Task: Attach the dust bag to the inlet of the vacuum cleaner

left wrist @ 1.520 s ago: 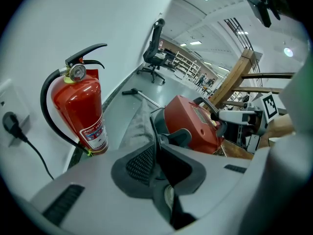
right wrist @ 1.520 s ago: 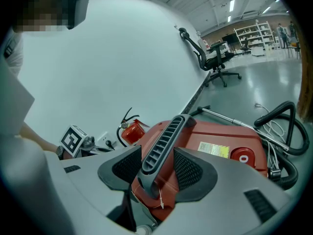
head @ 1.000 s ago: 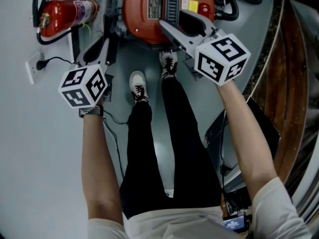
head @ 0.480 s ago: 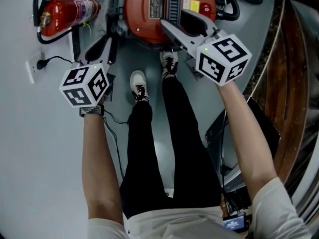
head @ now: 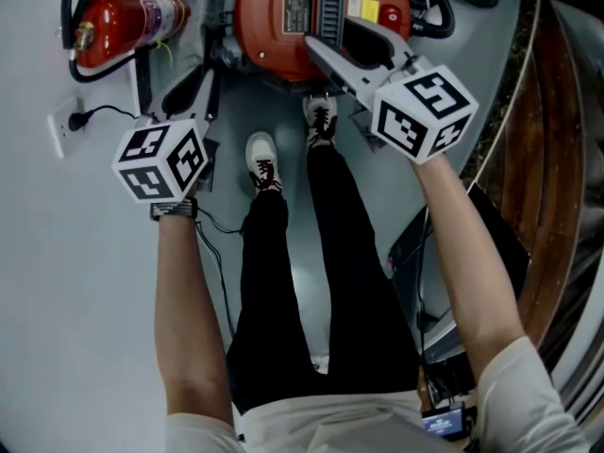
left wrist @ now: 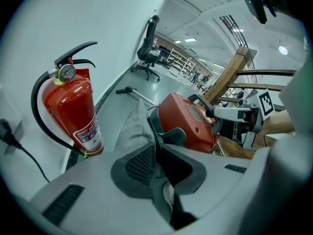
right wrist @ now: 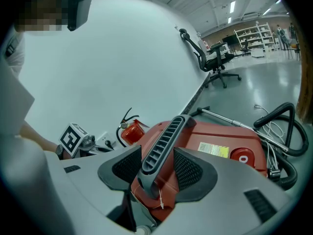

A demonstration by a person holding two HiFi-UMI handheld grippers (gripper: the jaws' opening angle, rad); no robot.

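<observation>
The red vacuum cleaner [head: 283, 17] stands on the floor [head: 302, 281], at its edge by the wall. The grey dust bag [left wrist: 131, 126] lies at the cleaner's side, between it and a fire extinguisher [left wrist: 68, 111]. The right tongs [right wrist: 159, 165] are clamped on the ribbed handle [right wrist: 164, 136], seemingly steadying the body. The left tongs [left wrist: 156, 163] are opening, the bag's dark edge between the pads with a gap beside it. Whether the bag sits on the inlet is hidden; the fitting looks near done, but that is unconfirmed
</observation>
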